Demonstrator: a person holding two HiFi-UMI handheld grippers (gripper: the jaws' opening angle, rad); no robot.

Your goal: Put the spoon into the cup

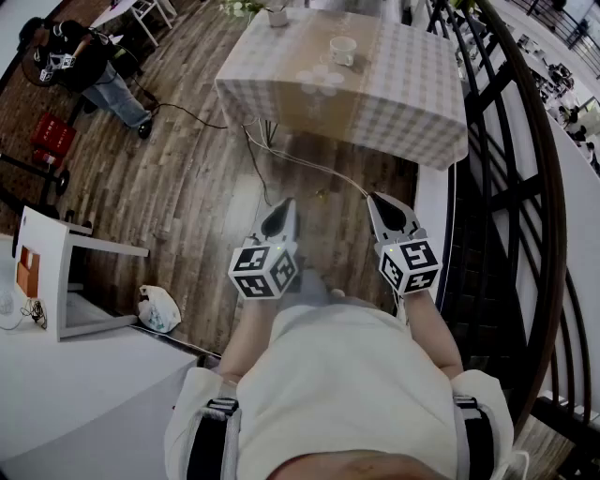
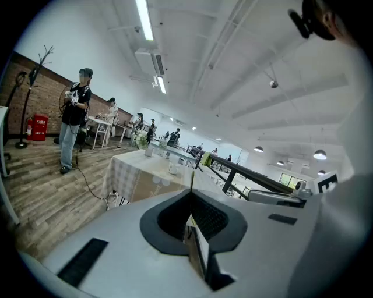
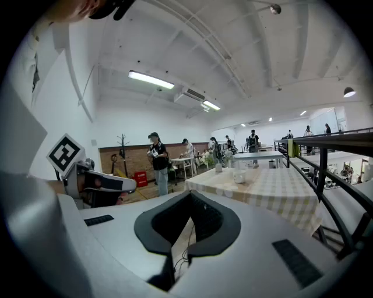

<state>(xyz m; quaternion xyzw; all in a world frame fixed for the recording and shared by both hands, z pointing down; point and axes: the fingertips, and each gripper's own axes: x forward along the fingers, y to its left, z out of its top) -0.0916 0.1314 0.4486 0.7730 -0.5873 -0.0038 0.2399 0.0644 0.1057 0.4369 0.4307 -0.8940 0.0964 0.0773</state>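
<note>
A white cup (image 1: 343, 49) stands on a table (image 1: 412, 84) with a checked cloth at the far end of the wooden floor. The left gripper view shows the cup (image 2: 173, 168) small and distant, and so does the right gripper view, cup (image 3: 239, 176). I cannot make out a spoon in any view. My left gripper (image 1: 281, 204) and right gripper (image 1: 378, 199) are held side by side close to my body, over the floor and well short of the table. Both are shut with nothing between the jaws, the left gripper (image 2: 192, 191) and the right gripper (image 3: 189, 193) alike.
A small vase (image 1: 277, 16) with flowers stands at the table's far edge. A cable (image 1: 300, 164) runs across the floor from under the table. A dark railing (image 1: 506, 187) lines the right side. At left are a white chair (image 1: 56, 272), a plastic bag (image 1: 157, 307) and a person (image 1: 94, 61).
</note>
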